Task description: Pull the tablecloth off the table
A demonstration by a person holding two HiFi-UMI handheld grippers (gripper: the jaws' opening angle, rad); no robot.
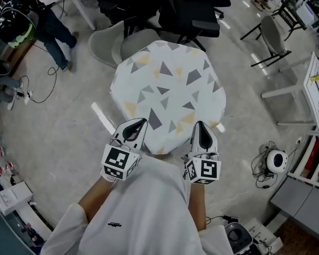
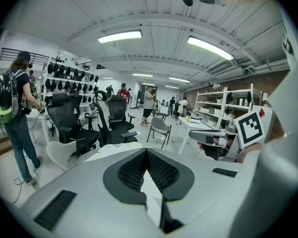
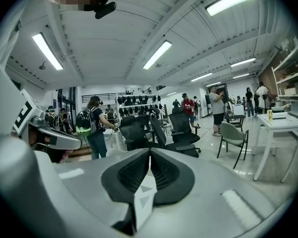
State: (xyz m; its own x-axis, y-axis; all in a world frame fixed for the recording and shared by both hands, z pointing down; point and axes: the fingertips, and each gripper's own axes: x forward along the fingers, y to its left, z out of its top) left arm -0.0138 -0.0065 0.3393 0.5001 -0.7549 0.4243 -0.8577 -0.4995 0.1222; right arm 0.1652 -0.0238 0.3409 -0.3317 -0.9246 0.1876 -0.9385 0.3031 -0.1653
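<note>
A white tablecloth printed with grey and yellow triangles lies flat over the small table, its near edge hanging toward me. My left gripper and right gripper hover side by side over that near edge, tips pointing away from me. Both have their jaws closed tip to tip. In the left gripper view the left gripper shows its pads meeting, and in the right gripper view the right gripper does the same. A strip of the patterned tablecloth shows through the gap behind the tips. I cannot see it pinched.
Black office chairs and a grey shell chair stand beyond the table. Another grey chair and white shelving are at the right. A person stands at the far left. A round device with cables lies on the floor.
</note>
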